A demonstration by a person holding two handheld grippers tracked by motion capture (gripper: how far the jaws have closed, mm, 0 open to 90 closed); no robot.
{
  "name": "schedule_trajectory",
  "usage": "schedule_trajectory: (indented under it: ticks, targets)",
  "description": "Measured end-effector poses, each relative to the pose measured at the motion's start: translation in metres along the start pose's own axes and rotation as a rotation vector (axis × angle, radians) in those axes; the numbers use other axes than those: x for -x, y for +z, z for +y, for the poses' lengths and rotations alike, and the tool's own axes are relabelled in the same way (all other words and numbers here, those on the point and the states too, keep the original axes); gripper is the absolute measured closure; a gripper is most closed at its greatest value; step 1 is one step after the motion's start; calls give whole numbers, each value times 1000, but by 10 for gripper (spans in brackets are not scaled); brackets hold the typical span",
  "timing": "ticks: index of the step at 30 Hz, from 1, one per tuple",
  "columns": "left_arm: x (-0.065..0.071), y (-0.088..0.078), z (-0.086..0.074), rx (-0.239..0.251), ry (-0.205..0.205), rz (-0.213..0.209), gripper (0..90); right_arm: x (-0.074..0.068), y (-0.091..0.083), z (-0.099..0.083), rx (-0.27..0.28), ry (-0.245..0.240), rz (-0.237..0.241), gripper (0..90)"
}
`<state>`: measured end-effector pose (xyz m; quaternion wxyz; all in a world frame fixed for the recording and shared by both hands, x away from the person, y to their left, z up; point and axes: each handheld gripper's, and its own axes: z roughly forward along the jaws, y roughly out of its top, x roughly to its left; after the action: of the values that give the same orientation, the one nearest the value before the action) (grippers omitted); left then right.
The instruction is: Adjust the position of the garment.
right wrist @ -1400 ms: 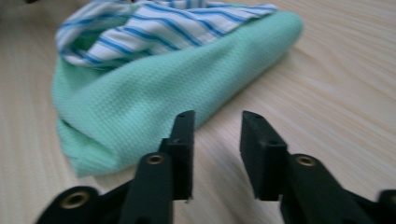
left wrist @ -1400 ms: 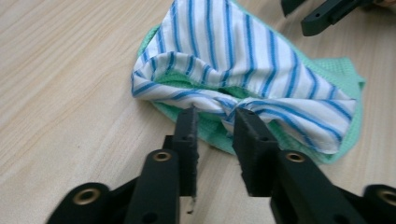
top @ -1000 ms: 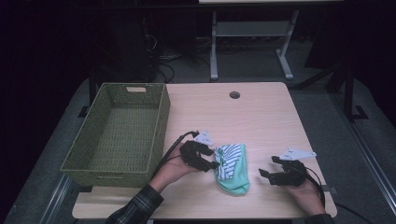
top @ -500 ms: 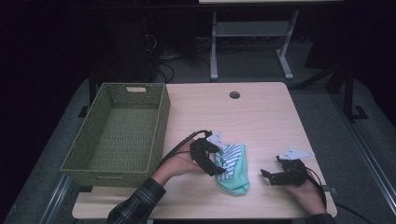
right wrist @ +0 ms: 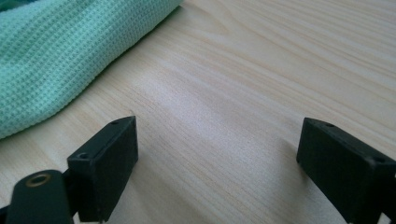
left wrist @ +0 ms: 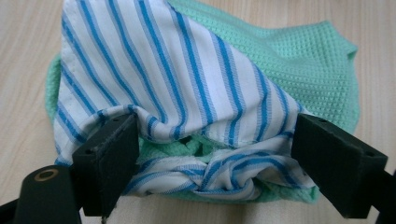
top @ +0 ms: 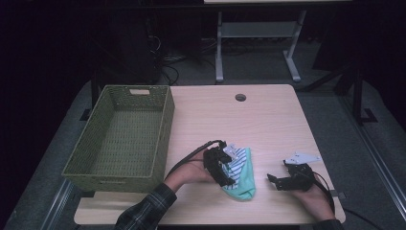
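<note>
On our pale wood counter point(top: 268, 120), dark room around.
Striped cloth point(left wrist: 187, 93) bunches between our left gripper's point(left wrist: 215, 154) just-opened fingers point(left wrist: 107, 154); right gripper point(right wrist: 219, 158) fingers open, empty.

The right gripper point(right wrist: 219, 163) hovers low over the wooden table point(right wrist: 261, 79), its two black jaws rising from the bottom edge and standing wide apart; between them lies only bare, pale wood grain; nothing is held. The mint-green waffle-knit cloth point(right wrist: 60, 51) lies on the table beyond the left-hand jaw, at the upper left; its folded edge runs diagonally from the top centre down to the left border; the cloth is near that jaw yet apart from it, and well apart from the right-hand jaw.
</note>
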<state>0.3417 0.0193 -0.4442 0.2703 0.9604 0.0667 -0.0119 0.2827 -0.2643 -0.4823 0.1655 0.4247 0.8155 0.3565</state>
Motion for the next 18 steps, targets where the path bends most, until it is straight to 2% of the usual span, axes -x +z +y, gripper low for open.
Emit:
schedule_trajectory:
  ticks: [9,11,15,18]
  targets:
    - [-6,10,-1,-22,-18,-48,135,0,0,0,1,4,-1,128]
    - [-6,11,0,-33,-2,-47,139,0,0,0,1,4,-1,129]
    - [-4,12,3,-51,0,-33,153,0,0,0,1,4,-1,129]
    - [-3,11,4,-55,7,-29,202,0,0,0,1,7,-1,129]
